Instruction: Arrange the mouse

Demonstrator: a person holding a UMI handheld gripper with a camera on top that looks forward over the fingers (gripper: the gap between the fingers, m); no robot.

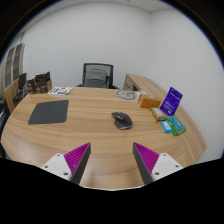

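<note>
A dark grey mouse (122,120) lies on the wooden table (95,140), beyond my fingers and a little to the right of the middle. A dark grey mouse mat (48,112) lies flat on the table to the left, well apart from the mouse. My gripper (112,162) is open and empty, held above the table's near edge. Its magenta pads (76,157) stand wide apart with bare wood between them.
A purple sign (172,98) and a green packet (176,125) sit at the table's right edge, with a brown box (150,101) nearby. A round dish (126,94) and papers (59,91) lie at the far side. A black office chair (96,75) stands behind the table.
</note>
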